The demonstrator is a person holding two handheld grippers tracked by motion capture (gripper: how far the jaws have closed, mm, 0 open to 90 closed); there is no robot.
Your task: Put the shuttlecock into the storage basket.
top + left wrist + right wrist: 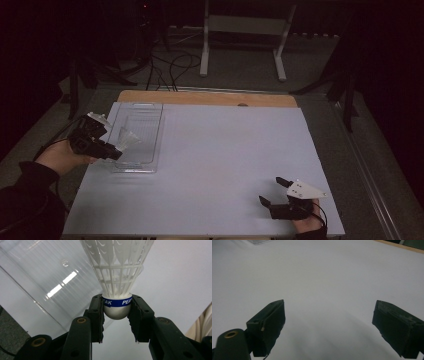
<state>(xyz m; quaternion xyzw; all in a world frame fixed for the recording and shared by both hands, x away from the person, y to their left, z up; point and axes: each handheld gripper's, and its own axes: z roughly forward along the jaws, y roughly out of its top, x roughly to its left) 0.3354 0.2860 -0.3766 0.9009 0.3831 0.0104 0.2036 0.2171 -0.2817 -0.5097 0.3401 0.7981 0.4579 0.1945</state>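
Observation:
A white feather shuttlecock (117, 277) with a blue band round its cork is held by the cork in my left gripper (117, 315), feathers pointing away. In the high view the left gripper (116, 150) holds the shuttlecock (127, 138) over the near left part of a clear plastic tray (150, 112), whose ribbed floor (45, 277) lies under the shuttlecock in the left gripper view. My right gripper (272, 191) rests near the table's front right edge, open, with nothing between its jaws; below it (328, 327) lies bare white tabletop.
The white table sheet (225, 150) covers a wooden board whose far edge (200, 96) shows. Beyond the table stand a white metal frame (245, 40), cables on the floor (170, 70) and dark stands at both sides.

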